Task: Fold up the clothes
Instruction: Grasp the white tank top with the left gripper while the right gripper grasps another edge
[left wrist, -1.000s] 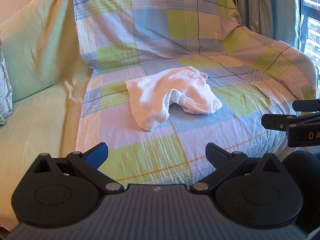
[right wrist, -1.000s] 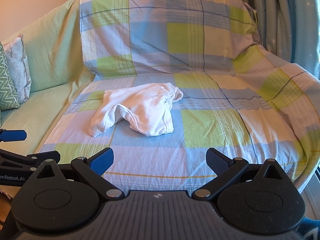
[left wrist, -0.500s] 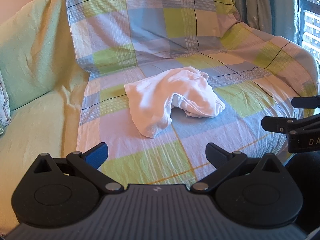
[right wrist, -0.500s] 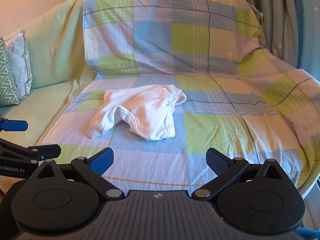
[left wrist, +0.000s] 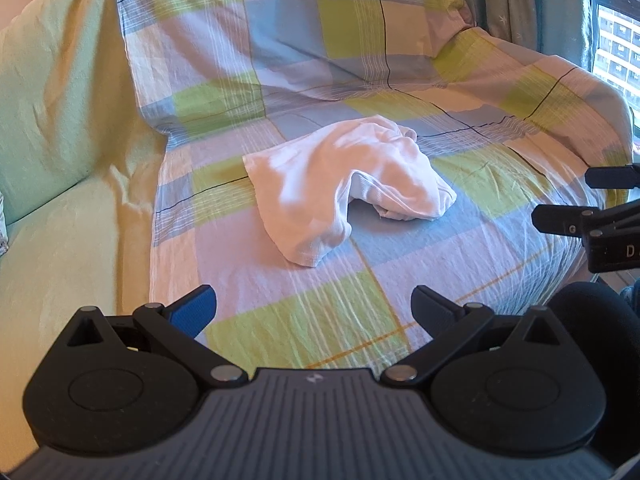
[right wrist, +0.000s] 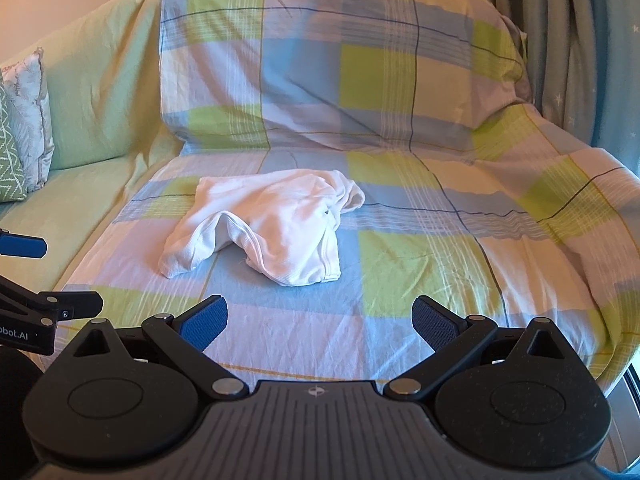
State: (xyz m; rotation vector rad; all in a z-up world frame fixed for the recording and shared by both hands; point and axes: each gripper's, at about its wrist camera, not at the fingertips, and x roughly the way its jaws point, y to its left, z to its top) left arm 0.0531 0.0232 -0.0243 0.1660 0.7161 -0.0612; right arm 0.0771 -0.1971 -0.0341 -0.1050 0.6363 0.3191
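Observation:
A crumpled white garment [left wrist: 344, 184] [right wrist: 268, 224] lies bunched on the seat of a sofa covered by a checked sheet [left wrist: 304, 320] [right wrist: 420, 272]. My left gripper [left wrist: 314, 306] hovers open over the sheet's front part, short of the garment, with nothing between its fingers. My right gripper [right wrist: 320, 320] is also open and empty, held in front of the garment and a little to its right. Each view catches the other gripper at its edge: the right gripper [left wrist: 592, 204] and the left gripper [right wrist: 44, 276].
A plain green cover [left wrist: 60, 208] drapes the sofa's left part. Patterned cushions [right wrist: 20, 132] lean at the far left. Star-print curtains [right wrist: 580, 48] hang at the right, beside a window [left wrist: 616, 28]. The sheet runs over the right armrest [right wrist: 592, 208].
Both grippers have drifted forward toward the sofa, so the garment looks slightly larger. The left view has swung a little to the left. Both stay open; the garment has not moved.

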